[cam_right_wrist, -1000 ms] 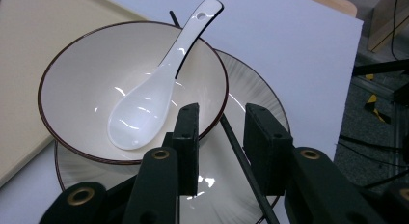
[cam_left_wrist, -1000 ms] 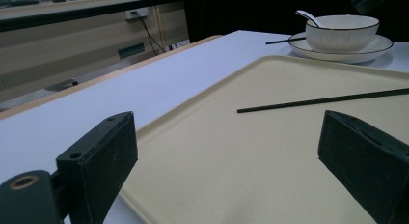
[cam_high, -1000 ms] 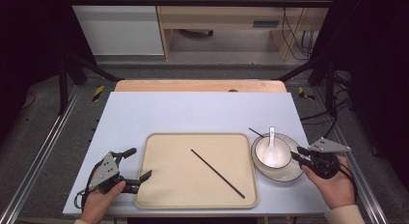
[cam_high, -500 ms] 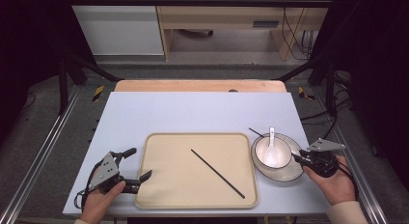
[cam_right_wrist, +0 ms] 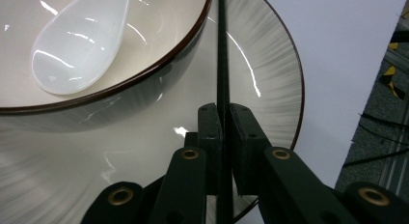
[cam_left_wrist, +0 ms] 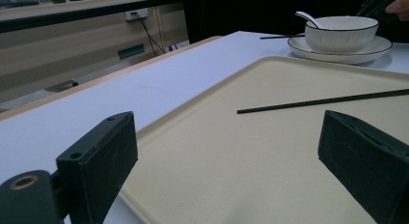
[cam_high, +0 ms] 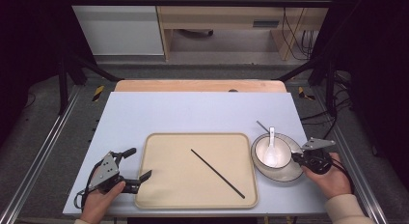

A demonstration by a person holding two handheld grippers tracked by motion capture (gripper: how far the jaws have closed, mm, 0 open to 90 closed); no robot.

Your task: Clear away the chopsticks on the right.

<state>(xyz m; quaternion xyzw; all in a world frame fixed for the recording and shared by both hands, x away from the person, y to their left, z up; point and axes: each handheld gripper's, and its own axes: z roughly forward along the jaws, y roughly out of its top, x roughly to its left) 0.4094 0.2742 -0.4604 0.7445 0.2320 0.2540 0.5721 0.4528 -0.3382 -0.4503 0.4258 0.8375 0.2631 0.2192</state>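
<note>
The right tongs pinch one thin black chopstick over the saucer; it looks light, stiff and slippery, best gripped mid-length. The left tongs rest spread at the tray.

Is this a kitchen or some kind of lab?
Probably a lab or test room. The table stands inside a black metal frame, cables trail over a bare floor, and the person works with a handheld gripper.
</note>
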